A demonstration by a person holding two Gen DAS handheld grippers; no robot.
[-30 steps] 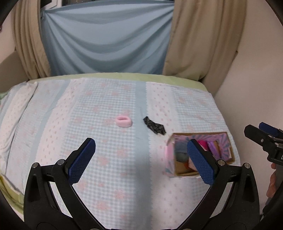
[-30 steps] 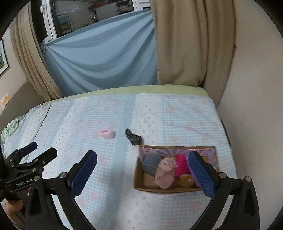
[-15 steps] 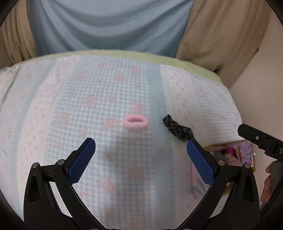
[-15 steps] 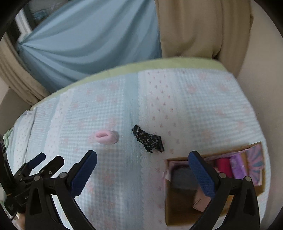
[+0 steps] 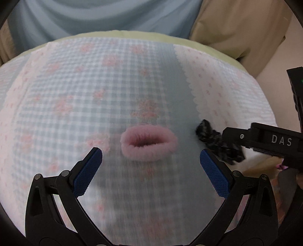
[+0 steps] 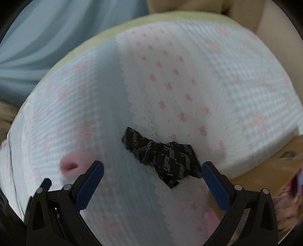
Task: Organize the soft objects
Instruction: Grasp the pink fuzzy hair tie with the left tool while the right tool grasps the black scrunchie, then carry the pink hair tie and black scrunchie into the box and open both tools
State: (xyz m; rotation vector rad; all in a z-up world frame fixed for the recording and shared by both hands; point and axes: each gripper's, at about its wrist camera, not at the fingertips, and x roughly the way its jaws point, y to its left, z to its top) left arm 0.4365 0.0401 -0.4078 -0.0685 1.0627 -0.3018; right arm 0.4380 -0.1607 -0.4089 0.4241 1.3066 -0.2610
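A fluffy pink hair ring (image 5: 149,144) lies flat on the patterned blanket (image 5: 94,85). My left gripper (image 5: 151,166) hovers open just in front of it, its blue pads on either side and apart from it. To its right lies a black printed cloth bow (image 5: 217,143), partly hidden there by the right gripper's black finger. In the right wrist view the black bow (image 6: 162,157) sits close ahead of my open right gripper (image 6: 152,177), and the pink ring (image 6: 73,165) shows at lower left.
A cardboard box (image 6: 269,168) holding soft items sits at the right edge of the bed. Blue drapery (image 5: 104,15) and beige curtains (image 5: 236,28) hang behind the bed. The cream wall is at the far right.
Both grippers have moved forward and down toward the bed. The pink ring and the black bow now look much bigger and closer. The box has slid to the frame edge.
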